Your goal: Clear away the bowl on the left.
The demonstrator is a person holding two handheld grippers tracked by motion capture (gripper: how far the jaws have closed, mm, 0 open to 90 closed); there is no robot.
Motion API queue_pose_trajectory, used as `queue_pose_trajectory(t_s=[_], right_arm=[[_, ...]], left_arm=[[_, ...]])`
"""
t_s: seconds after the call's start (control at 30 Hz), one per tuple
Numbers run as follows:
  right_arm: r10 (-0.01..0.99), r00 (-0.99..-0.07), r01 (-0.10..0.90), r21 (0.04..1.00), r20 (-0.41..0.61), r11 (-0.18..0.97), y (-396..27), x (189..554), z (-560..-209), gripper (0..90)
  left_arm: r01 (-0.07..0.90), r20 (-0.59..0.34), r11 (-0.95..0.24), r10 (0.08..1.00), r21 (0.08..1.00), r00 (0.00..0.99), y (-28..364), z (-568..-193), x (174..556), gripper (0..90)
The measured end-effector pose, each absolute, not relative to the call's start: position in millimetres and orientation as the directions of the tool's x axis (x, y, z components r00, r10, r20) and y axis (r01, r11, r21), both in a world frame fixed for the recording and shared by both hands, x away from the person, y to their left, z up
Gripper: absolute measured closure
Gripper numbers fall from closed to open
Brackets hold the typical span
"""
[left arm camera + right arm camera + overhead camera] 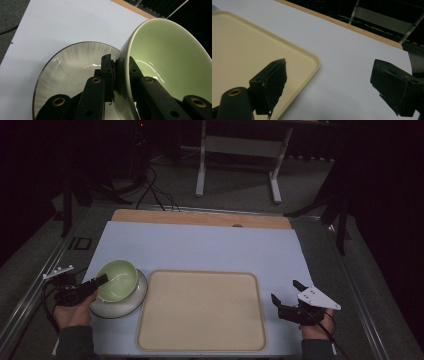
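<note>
High view: overhead, facing forward and down on the whole table. Left gripper view — close on the bowl and plate. Right gripper view — low, shares the tray corner with high view.

Dim room, grey floor. White-legged table frame behind the counter. Black cables on the floor.

No legible text, labels, brands or numbers on any surface in these views.
</note>
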State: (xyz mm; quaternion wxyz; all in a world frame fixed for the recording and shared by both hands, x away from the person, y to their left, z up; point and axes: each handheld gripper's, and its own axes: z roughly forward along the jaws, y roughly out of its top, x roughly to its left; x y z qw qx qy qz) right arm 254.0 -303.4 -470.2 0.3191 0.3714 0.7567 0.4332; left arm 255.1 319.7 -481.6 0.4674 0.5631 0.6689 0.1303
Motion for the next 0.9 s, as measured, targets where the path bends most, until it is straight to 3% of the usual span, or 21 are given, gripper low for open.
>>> queue_pose_trajectory(t_s=[0.9], right_arm=[[0.839,-0.52,0.276,0.897,-0.163,0.345,-304,253,-469,13.1]], left_arm=[[0.603,-0.489,0.318,0.861,0.732,0.14,302,-463,251,81.8]])
